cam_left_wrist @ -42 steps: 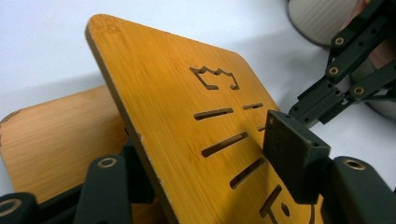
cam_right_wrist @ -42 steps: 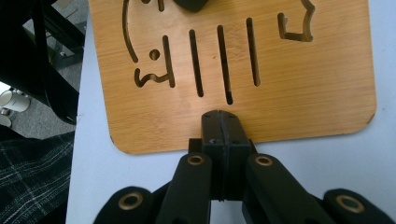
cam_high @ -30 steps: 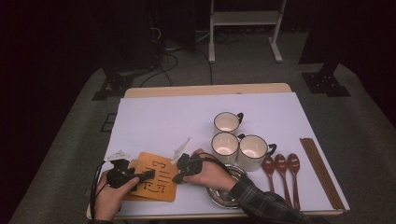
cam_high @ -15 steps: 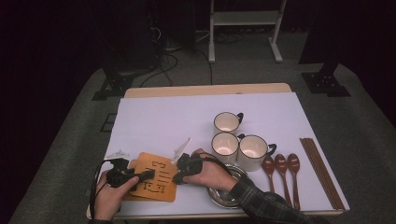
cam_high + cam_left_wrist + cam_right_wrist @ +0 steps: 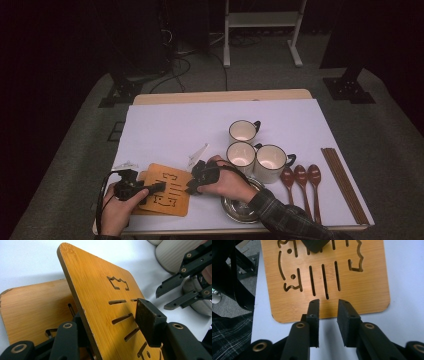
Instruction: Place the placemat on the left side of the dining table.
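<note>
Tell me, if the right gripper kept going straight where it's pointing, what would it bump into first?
Probably the wooden board with the cut-out slots. The right gripper points straight at its near edge, jaws apart with nothing between them. The left gripper holds that board's far side.

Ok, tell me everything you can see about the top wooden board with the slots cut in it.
The top board looks like bamboo: honey-coloured, rounded corners, with straight slots and curly shapes cut through. It is tilted, one edge lifted off a second board lying beneath it, near the white table's front left. The left gripper clamps it; the right gripper, just opening, has nothing between its fingers.
</note>
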